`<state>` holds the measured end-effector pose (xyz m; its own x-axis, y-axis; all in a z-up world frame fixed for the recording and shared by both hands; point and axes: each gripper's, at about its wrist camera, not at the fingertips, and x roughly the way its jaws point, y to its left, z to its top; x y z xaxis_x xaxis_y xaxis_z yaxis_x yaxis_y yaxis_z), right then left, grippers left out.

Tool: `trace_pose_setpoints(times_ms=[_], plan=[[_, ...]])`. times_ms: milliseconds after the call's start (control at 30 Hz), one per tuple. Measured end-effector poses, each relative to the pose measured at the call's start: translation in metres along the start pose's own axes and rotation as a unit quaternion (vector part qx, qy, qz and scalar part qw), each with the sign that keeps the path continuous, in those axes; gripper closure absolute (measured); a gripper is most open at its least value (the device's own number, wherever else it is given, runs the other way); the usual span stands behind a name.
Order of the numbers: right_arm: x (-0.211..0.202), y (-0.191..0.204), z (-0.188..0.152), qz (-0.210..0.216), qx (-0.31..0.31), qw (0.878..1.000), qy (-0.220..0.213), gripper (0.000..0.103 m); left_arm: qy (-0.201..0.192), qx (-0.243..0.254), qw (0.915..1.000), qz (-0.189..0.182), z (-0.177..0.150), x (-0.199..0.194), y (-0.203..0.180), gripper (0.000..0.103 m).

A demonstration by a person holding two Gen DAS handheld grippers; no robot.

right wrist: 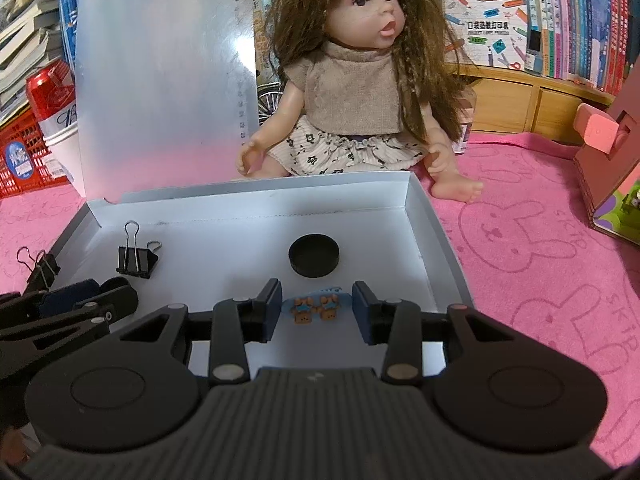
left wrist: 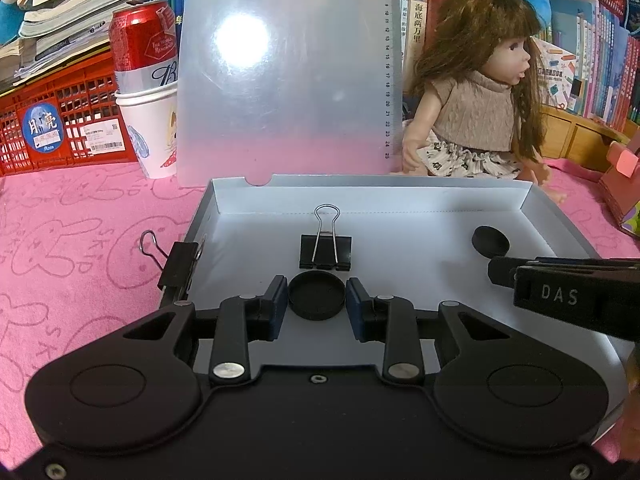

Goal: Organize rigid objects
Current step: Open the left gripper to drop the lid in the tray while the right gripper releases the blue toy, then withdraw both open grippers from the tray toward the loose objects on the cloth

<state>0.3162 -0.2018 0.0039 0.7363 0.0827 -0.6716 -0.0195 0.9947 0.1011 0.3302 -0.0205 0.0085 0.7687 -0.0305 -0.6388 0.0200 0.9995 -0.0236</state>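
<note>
Pink cloth (left wrist: 80, 216) printed with rabbits covers the table, and books fill the shelves behind. On it lies a shallow white box (left wrist: 400, 200).

The left gripper (left wrist: 317, 305) has its fingers set against both sides of a round black cap (left wrist: 317, 295), clamped on it low over the box floor. The right gripper (right wrist: 316, 310) has its fingers apart, and a small card with two brown bear figures (right wrist: 316, 307) lies between them on the floor, not touched.

Further in are a black binder clip (left wrist: 326, 250) (handles standing up) and a second black cap (right wrist: 314, 255). Another binder clip (left wrist: 178, 262) grips the left wall. Behind the box sits a doll (right wrist: 360, 80).
</note>
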Motion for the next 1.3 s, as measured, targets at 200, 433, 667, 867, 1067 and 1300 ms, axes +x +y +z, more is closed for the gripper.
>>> trace_pose_setpoints(times_ms=[200, 433, 667, 867, 1067, 1300], plan=[[-0.008, -0.001, 0.001, 0.002, 0.003, 1.000, -0.008, 0.040, -0.012, -0.001, 0.9999, -0.006, 0.000, -0.009, 0.001, 0.056], [-0.026, 0.003, 0.000, 0.006, -0.008, 1.000, -0.022, 0.034, -0.031, 0.005, 0.9995, -0.004, 0.001, -0.029, 0.001, 0.048], [-0.050, 0.006, -0.009, 0.008, -0.030, 0.999, -0.030, 0.031, -0.038, 0.011, 0.9991, -0.012, -0.005, -0.061, 0.005, 0.045], [-0.073, 0.009, -0.014, 0.017, -0.041, 0.998, -0.039, 0.029, -0.047, 0.010, 0.9986, -0.022, -0.012, -0.088, 0.009, 0.044], [-0.105, 0.011, -0.023, 0.033, -0.060, 0.996, -0.053, 0.025, -0.050, 0.004, 0.9982, -0.033, -0.023, -0.118, 0.013, 0.042], [-0.140, 0.015, -0.041, 0.045, -0.089, 0.993, -0.067, 0.021, -0.054, 0.006, 0.9976, -0.042, -0.043, -0.153, 0.012, 0.041]])
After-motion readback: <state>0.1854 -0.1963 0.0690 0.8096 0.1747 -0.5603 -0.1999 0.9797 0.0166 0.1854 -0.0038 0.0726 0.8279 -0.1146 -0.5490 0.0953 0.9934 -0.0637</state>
